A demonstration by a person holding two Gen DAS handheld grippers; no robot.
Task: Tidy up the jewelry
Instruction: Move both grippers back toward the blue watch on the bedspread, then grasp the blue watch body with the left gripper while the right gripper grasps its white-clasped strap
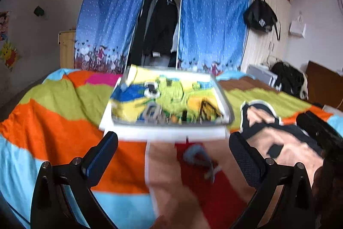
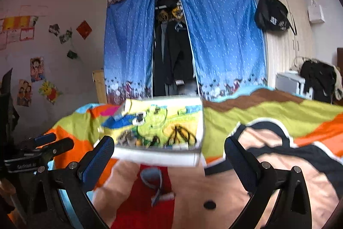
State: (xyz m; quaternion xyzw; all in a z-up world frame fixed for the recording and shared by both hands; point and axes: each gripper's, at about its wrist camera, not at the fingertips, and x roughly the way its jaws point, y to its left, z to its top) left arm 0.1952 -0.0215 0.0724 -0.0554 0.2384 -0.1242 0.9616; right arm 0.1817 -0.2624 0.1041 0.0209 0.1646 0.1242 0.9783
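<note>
both the left claw point(image 1: 173, 149) and right claw point(image 2: 169, 151) gape wide, empty, near the white tray point(image 1: 163, 134)

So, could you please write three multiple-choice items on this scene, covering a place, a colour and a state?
1. Where does the white tray sit?
A. on the bedspread
B. on a shelf
C. on the floor

2. What colour are the wardrobe curtains?
A. red
B. blue
C. grey

3. How do the left hand-held gripper and the right hand-held gripper stand?
A. both shut on jewelry
B. one shut
C. both open

Answers: 1 A, the colourful bedspread lies under it; 2 B, blue with pale flecks; 3 C, fingers wide apart, nothing between them.
</note>
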